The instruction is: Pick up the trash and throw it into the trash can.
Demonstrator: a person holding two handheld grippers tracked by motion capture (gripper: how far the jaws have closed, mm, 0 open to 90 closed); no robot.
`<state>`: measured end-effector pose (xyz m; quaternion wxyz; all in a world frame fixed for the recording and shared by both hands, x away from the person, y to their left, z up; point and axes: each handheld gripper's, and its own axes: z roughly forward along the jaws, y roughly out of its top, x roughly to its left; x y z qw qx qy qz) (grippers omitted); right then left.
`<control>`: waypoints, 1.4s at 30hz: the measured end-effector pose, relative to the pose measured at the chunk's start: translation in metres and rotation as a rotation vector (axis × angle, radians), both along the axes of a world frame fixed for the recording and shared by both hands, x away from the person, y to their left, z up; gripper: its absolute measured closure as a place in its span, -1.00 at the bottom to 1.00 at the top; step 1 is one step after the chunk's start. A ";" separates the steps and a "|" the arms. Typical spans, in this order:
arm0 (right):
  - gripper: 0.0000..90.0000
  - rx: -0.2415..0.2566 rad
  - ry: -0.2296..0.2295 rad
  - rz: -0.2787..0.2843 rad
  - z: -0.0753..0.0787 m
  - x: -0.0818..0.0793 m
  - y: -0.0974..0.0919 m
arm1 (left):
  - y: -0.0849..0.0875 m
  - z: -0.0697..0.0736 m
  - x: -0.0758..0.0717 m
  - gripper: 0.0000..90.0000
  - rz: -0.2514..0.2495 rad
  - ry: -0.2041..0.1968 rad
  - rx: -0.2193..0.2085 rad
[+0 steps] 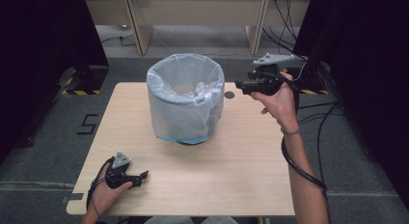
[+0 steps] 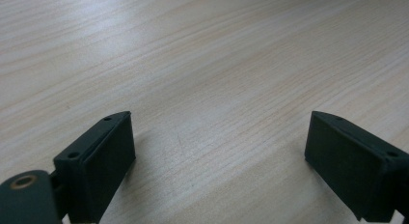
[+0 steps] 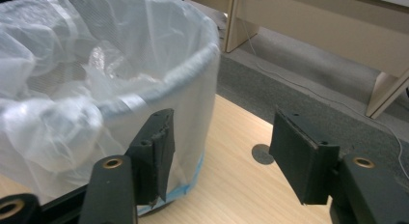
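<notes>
A round bin (image 1: pixel 185 101) lined with a thin white plastic bag stands at the back middle of the wooden table (image 1: pixel 241 156). Its rim (image 3: pixel 159 86) and crumpled liner fill the left of the right gripper view. My right gripper (image 1: pixel 237 86) is held above the table just right of the bin's rim, open, with nothing between its jaws; its midpoint (image 3: pixel 222 147) lies beside the bin wall. My left gripper (image 1: pixel 143 176) rests low at the table's front left, open over bare wood (image 2: pixel 217 137).
A small round dark spot (image 1: pixel 229 94) sits in the tabletop right of the bin, also seen as the spot (image 3: pixel 263 154). Beyond the table are grey floor, wooden desk legs (image 1: pixel 137 26) and cables (image 1: pixel 284 21). Dark curtains flank both sides.
</notes>
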<state>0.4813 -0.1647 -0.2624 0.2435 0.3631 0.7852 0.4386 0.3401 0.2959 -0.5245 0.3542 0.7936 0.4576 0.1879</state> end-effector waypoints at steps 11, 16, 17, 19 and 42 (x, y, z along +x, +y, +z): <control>-0.22 0.072 0.013 -0.034 -0.042 -0.007 -0.025 | 0.000 0.000 0.000 -0.79 0.000 0.000 0.000; -0.26 0.089 0.030 -0.052 -0.062 -0.010 -0.031 | 0.000 0.000 0.000 -0.79 0.000 0.000 0.000; -0.27 0.091 0.036 -0.056 -0.066 -0.011 -0.033 | 0.000 -0.001 0.000 -0.79 0.003 -0.006 -0.003; -0.29 0.086 0.044 -0.065 -0.073 -0.012 -0.035 | 0.000 -0.001 0.000 -0.79 0.003 -0.007 -0.002; -0.36 0.061 0.142 -0.066 -0.166 -0.031 -0.018 | 0.000 -0.001 0.000 -0.79 0.004 -0.007 -0.003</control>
